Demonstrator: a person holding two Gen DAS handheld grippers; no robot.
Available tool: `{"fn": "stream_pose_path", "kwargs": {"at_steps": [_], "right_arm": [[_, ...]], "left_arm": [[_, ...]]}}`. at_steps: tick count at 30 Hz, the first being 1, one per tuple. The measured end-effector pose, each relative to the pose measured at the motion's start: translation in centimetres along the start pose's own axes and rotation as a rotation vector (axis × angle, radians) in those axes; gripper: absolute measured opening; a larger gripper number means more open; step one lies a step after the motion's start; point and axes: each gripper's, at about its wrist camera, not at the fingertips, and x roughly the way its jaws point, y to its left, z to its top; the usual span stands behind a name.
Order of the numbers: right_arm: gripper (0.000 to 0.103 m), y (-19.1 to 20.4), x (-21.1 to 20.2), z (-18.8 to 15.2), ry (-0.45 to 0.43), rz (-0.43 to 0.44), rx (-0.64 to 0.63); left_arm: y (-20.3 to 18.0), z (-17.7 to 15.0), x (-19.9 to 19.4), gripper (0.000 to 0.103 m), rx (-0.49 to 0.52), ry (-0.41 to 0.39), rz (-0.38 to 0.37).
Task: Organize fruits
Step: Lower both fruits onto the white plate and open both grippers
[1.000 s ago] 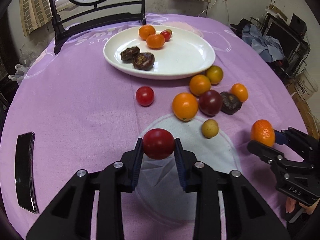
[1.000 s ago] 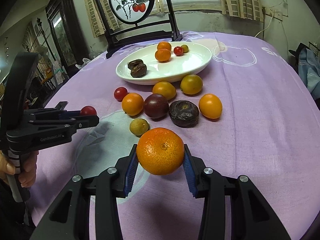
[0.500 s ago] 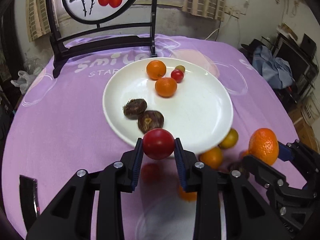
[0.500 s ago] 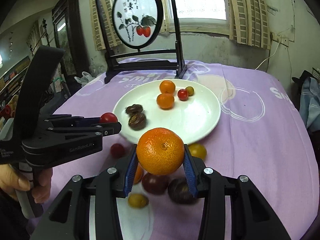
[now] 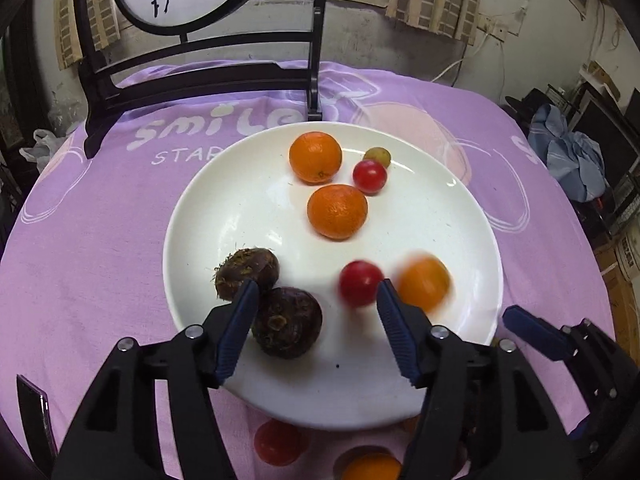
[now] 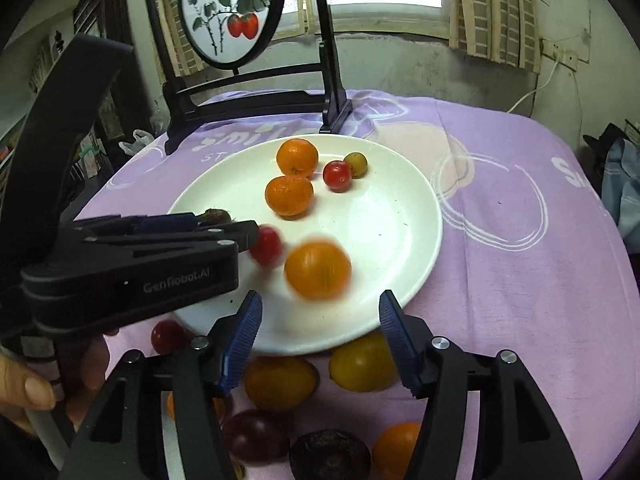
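Both fruits are leaving the tongs and dropping onto the plate (image 5: 192, 216).
Left tongs (image 5: 316, 320) and right tongs (image 6: 320, 332) are gaping, holding nothing; tomato (image 5: 360, 283) and orange (image 6: 318, 270) are blurring at twelve o'clock ahead.

Window backlight, fisheye edges, blurred orange (image 6: 318, 270)

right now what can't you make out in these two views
- Red tomato and orange over the white plate: motion-blurred in both views; contact with the plate unclear.
- Fruit on the cloth: right wrist view, partly hidden by the right gripper and plate rim.
- Left wrist view: fruit below the plate cut off by the left gripper.
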Motion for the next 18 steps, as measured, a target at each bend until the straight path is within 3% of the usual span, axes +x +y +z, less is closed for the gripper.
{"fn": "stream_pose_path", "kwargs": {"at_steps": [7,18], "right_arm": [[0.073,-0.5,-2.9,-1.3,-0.024,0.0,0.025],[0.075,1.4,-7.9,-5.5,-0.019,-0.014,-0.067]], "left_arm": [[0.6,-2.5,-3.0,0.086,-0.041,0.003,0.011],[0.2,-8.7,-8.2,0.092,-0.004,-0.006,-0.015]]}}
